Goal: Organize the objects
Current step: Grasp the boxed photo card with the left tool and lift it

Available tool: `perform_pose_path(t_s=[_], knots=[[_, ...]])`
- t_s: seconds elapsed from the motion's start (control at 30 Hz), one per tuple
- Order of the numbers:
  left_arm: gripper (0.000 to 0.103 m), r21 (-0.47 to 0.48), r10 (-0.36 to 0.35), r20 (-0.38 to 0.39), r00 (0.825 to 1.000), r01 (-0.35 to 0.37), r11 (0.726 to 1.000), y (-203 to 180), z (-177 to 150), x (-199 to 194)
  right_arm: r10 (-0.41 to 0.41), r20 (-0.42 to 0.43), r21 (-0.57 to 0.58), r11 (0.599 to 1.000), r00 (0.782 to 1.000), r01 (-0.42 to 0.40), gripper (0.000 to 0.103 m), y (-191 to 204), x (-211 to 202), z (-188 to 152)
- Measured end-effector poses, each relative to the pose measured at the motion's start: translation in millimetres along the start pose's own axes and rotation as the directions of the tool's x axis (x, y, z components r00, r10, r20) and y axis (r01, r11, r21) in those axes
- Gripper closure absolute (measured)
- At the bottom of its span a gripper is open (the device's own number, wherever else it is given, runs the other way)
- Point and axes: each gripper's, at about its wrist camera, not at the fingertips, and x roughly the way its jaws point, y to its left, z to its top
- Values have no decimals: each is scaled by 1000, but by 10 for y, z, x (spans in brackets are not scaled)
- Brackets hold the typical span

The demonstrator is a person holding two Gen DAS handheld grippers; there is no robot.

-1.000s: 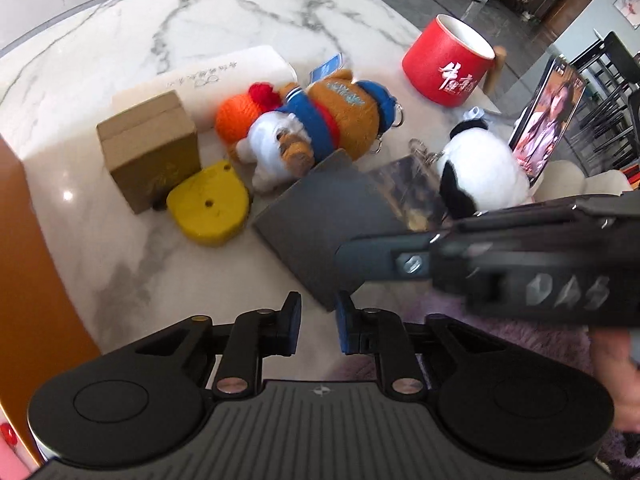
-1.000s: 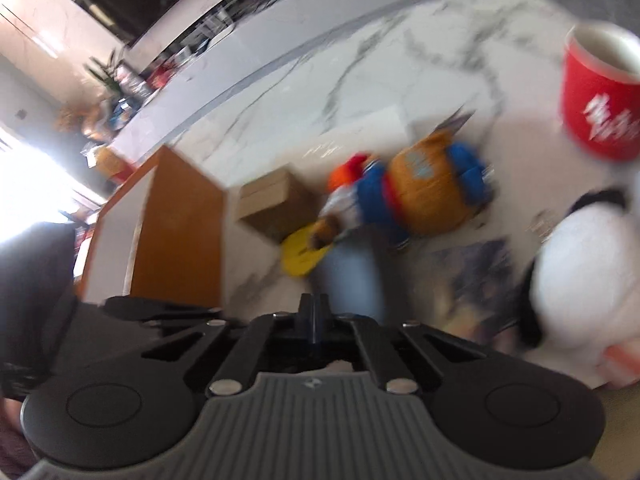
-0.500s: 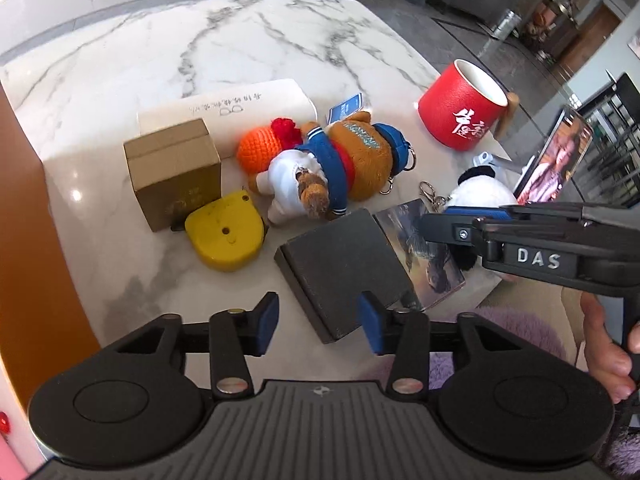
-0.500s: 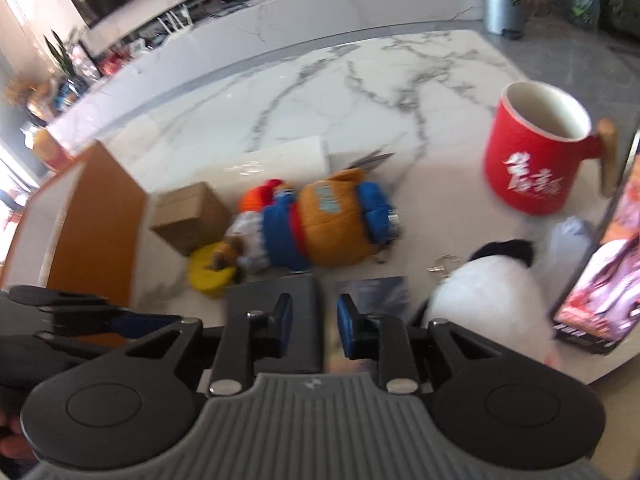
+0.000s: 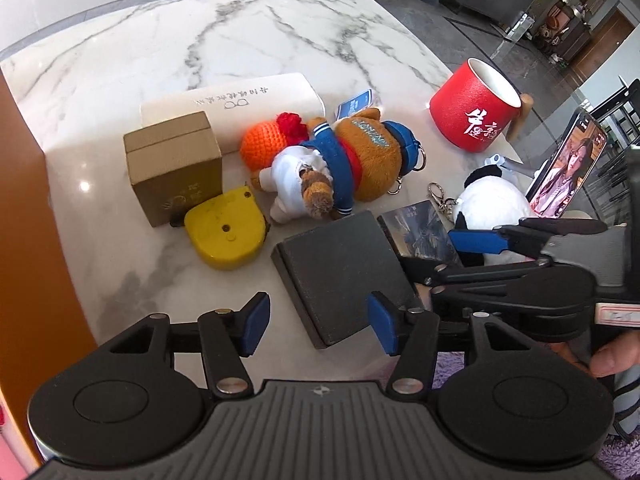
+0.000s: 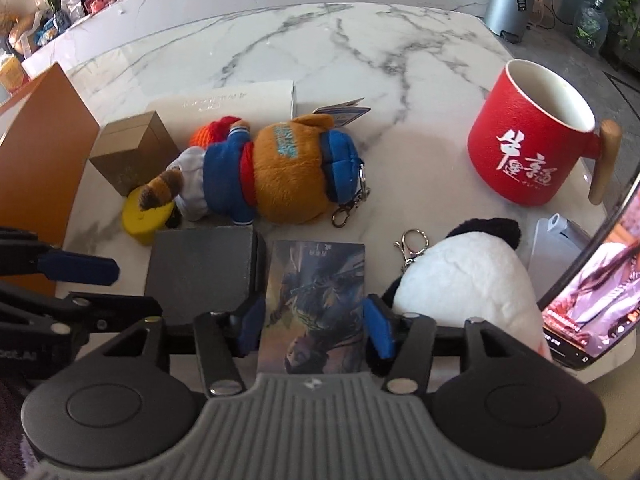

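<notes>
My left gripper (image 5: 318, 322) hovers over the near corner of a dark grey flat box (image 5: 340, 272). Its jaws are opening and its pads touch nothing. My right gripper (image 6: 314, 326) hangs over a picture card (image 6: 316, 300) lying beside that box (image 6: 200, 268). Its jaws are opening too, with the card showing between the pads and not pressed. Behind these lie a brown plush toy in blue clothes (image 5: 352, 160), an orange knitted ball (image 5: 260, 146), a yellow tape measure (image 5: 226, 236), a cardboard box (image 5: 174, 168) and a panda plush (image 6: 468, 272).
A red mug (image 6: 528, 148) stands at the back right of the marble table (image 5: 200, 40). A phone (image 6: 600, 292) leans on a stand at the right edge. A long white case (image 5: 240, 100) lies behind the toys. An orange panel (image 5: 20, 240) stands at the left.
Both grippers have gone from shut or nearly shut to open. The right gripper has swung round and sunk over the picture card; the left has stayed put.
</notes>
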Motion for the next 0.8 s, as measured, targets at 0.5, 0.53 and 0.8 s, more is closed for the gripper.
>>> perform_pose_path(t_s=[0.5, 0.53, 0.8], knots=[[41, 84, -59, 49, 997, 55, 995, -168, -105, -249, 27, 92, 67, 997, 995, -33, 44, 2, -330, -5], [41, 91, -69, 51, 996, 64, 994, -187, -118, -268, 51, 97, 65, 996, 994, -57, 44, 31, -374, 4], [37, 41, -83, 34, 996, 82, 996, -124, -224, -280, 183, 40, 91, 978, 982, -186, 44, 323, -262, 11]])
